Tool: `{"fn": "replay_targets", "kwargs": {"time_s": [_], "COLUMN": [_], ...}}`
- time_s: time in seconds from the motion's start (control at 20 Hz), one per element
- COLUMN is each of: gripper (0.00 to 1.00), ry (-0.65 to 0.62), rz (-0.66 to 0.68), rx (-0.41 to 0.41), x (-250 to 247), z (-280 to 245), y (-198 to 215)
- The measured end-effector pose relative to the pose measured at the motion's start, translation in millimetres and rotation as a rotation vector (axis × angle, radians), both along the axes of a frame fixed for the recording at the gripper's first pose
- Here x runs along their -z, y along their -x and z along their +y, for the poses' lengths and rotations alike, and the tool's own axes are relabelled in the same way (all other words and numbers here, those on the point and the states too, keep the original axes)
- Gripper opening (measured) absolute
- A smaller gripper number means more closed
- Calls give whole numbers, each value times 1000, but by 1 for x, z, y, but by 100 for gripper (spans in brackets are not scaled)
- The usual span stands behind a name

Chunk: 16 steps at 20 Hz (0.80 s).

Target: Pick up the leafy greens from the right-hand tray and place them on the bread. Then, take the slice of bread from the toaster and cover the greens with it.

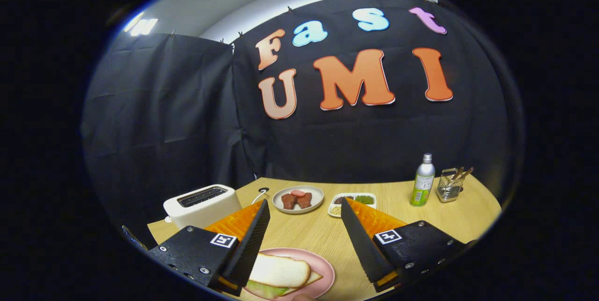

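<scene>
The tongs [304, 212] stand released over the wooden worktop [323, 238], their two fingers spread wide apart with nothing between them but bare wood. Just under and between the fingers' near ends sits a pink plate [323, 268] carrying the sandwich — a slice of bread [280, 270] lies on top, pale green greens [262, 288] peek out beneath its near edge, and a second slice [314, 277] shows under it on the right side. The left finger partly overlaps the plate's left rim in the view; I cannot tell whether it touches anything.

Beyond the left finger stands a white toaster [202, 205], its dark slots facing up, near the worktop's left edge. A cord socket [263, 190] shows just right of it. Ahead of the fingers, in the gap between them, rests a small pale dish [298, 199] with brownish-red chunks of meat [296, 200]. Just right of that lies a white tray [352, 203] with compartments, one holding something green, another pale grains.

Well off to the right, near the back edge, a green bottle [423, 181] with a silver cap stands upright — beside it a wire holder [449, 186] with sticks poking out
</scene>
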State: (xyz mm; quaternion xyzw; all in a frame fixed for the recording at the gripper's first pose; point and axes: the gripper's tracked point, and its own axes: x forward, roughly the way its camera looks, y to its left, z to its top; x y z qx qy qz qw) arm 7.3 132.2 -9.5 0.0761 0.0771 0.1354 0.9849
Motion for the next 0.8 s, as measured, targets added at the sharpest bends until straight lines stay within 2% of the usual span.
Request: {"fn": "replay_targets", "kwargs": {"time_s": [0.3,0.8], "gripper": [94,95], "ry": [64,110], "rz": [-80,-180], "rx": [79,158], "x": [-17,-40], "z": [-13,-26], "y": [-4,-3]}}
